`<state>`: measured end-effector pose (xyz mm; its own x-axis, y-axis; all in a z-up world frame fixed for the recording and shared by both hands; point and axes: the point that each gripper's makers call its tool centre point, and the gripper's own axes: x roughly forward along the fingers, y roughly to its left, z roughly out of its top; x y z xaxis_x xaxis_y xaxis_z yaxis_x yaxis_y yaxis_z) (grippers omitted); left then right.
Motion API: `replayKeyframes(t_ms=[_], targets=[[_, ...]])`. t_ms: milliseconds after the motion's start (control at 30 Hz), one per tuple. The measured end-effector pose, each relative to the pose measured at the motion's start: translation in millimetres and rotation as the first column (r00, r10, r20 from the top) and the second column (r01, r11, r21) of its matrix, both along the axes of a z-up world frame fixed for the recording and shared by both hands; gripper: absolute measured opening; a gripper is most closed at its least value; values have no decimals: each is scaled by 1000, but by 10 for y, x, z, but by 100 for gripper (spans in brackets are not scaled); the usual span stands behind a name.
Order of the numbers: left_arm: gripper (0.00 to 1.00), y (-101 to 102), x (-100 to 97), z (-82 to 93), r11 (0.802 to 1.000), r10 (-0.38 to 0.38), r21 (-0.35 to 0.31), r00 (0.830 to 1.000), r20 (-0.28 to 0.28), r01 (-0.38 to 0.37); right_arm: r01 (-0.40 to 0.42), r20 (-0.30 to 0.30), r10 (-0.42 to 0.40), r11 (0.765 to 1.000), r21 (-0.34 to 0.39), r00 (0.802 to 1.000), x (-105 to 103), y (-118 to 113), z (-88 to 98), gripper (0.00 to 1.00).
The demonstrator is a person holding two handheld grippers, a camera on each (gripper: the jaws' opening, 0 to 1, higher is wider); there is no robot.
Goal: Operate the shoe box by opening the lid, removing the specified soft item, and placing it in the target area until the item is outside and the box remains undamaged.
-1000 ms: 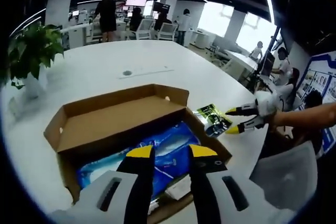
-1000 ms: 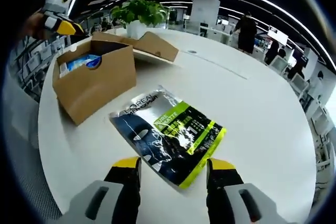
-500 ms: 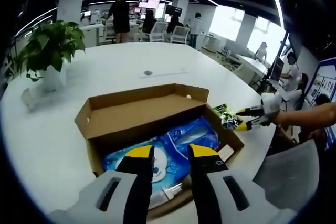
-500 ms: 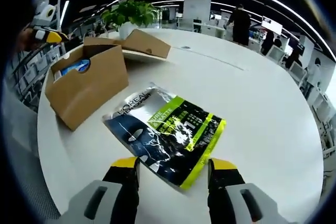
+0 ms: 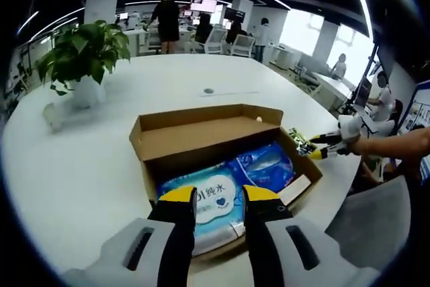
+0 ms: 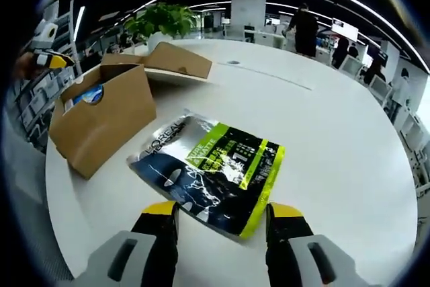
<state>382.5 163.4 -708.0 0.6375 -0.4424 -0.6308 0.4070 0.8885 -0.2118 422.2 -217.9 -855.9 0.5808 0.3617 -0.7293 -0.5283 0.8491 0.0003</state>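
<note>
Backing off, my left tongs (image 5: 218,196) rose further from the shoe box (image 5: 222,159), jaws released and holding nothing, poised over the blue pack (image 5: 232,183) lying inside; its lid (image 5: 201,126) stood folded back. My right tongs (image 6: 220,212) hung low over the white worktop (image 6: 336,139), jaws spread on either side of the near edge of the black-and-green sachet (image 6: 211,166), which lay flat outside the box, just beside its end wall. A potted plant (image 5: 84,48) stood well apart from the box.
</note>
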Motion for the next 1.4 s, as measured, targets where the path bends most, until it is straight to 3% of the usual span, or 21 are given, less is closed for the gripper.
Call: replayKeyframes(t_ms=[867,1133,1400], targets=[[26,181,-82,-21,1000,14,16,1000,-2,-14,16,9,-16,1000,-15,1000,-73,51,63,48],[27,246,-94,-30,999,15,32,1000,1,-15,18,29,-18,1000,-18,999,-88,42,193,49],[26,364,-145,-83,998,22,56,1000,1,-23,-25,56,26,1000,-18,998,-151,185,404,49]])
